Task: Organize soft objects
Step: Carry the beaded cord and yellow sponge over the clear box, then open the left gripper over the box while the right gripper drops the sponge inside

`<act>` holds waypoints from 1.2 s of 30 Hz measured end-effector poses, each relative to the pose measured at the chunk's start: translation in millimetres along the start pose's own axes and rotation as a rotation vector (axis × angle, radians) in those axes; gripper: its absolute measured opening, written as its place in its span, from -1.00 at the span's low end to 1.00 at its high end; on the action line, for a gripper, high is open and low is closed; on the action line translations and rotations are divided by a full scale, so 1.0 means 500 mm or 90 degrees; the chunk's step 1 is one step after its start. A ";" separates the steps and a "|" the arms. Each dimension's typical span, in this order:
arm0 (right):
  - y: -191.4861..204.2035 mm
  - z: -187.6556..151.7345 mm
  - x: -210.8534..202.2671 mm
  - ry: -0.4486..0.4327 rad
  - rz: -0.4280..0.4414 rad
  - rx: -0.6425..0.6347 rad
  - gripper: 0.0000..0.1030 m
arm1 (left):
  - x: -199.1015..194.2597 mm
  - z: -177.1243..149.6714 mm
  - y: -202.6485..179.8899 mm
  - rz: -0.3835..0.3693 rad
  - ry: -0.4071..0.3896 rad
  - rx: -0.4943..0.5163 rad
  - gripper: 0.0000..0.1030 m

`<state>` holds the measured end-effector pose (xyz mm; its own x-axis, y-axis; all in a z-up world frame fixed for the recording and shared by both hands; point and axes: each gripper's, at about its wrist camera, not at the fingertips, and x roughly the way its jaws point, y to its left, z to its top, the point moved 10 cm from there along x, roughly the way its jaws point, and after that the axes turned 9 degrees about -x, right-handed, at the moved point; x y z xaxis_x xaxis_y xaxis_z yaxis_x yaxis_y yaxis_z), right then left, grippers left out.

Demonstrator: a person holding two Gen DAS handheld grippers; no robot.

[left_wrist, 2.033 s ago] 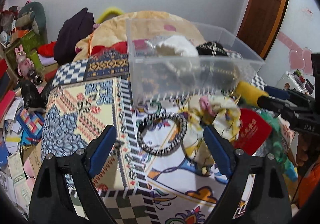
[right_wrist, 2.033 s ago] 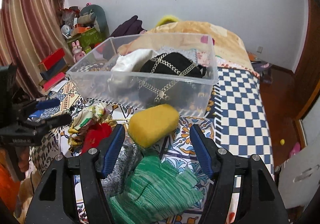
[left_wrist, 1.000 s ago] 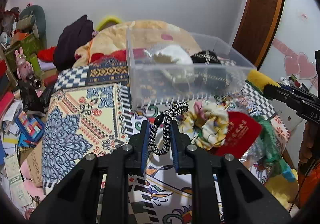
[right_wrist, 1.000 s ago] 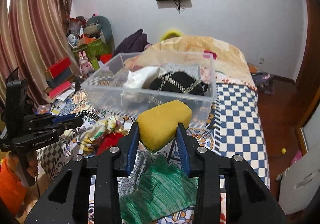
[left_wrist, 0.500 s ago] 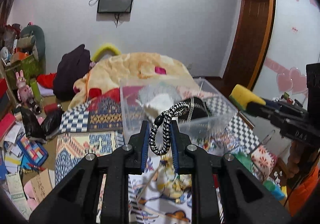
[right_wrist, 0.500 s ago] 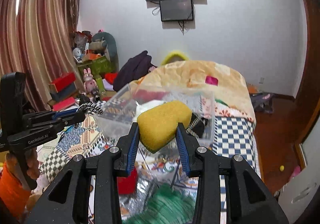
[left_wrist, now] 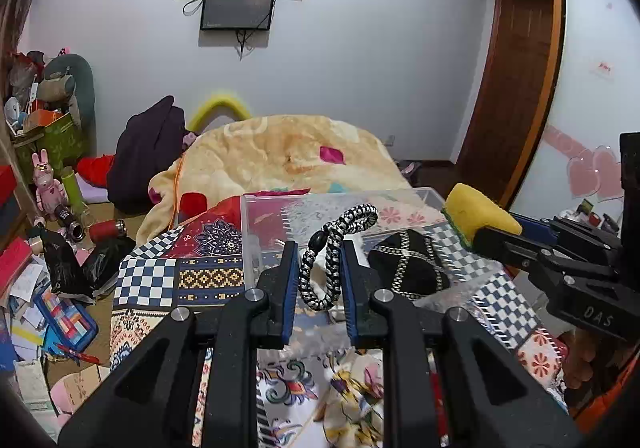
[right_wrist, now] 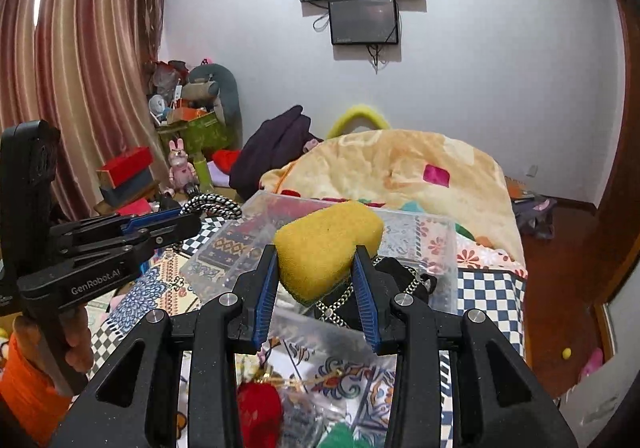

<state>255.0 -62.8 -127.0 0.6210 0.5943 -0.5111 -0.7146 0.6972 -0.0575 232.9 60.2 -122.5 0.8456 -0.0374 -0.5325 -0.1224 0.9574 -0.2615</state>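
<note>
My left gripper is shut on a black-and-white braided hair tie and holds it up in front of the near wall of the clear plastic bin. My right gripper is shut on a yellow sponge and holds it above the bin's near edge. The bin holds a black bag with a chain and pale cloth. In the right wrist view the left gripper is at the left with the hair tie. The sponge also shows in the left wrist view.
The bin stands on a patterned bedspread. A floral cloth, a red item and a green knit piece lie in front of it. A beige blanket is heaped behind. Clutter covers the floor at the left.
Both grippers closed on their items, the hair tie and the sponge, lifted them off the bedspread and carried them up toward the bin.
</note>
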 end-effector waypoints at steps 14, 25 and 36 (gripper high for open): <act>0.010 -0.037 0.103 0.098 -0.001 -0.034 -0.35 | 0.122 -0.042 0.024 0.044 0.082 0.010 -0.62; 0.016 -0.068 0.123 0.147 0.015 -0.042 -0.29 | 0.130 -0.056 0.021 0.041 0.100 0.000 -0.16; -0.002 -0.047 0.059 0.107 0.001 -0.035 -0.04 | 0.057 -0.038 -0.012 0.016 0.064 0.017 -0.01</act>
<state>266.3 -55.3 -162.4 0.5602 0.5172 -0.6470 -0.7354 0.6700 -0.1011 247.8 47.9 -151.5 0.7864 -0.0409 -0.6164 -0.1274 0.9656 -0.2265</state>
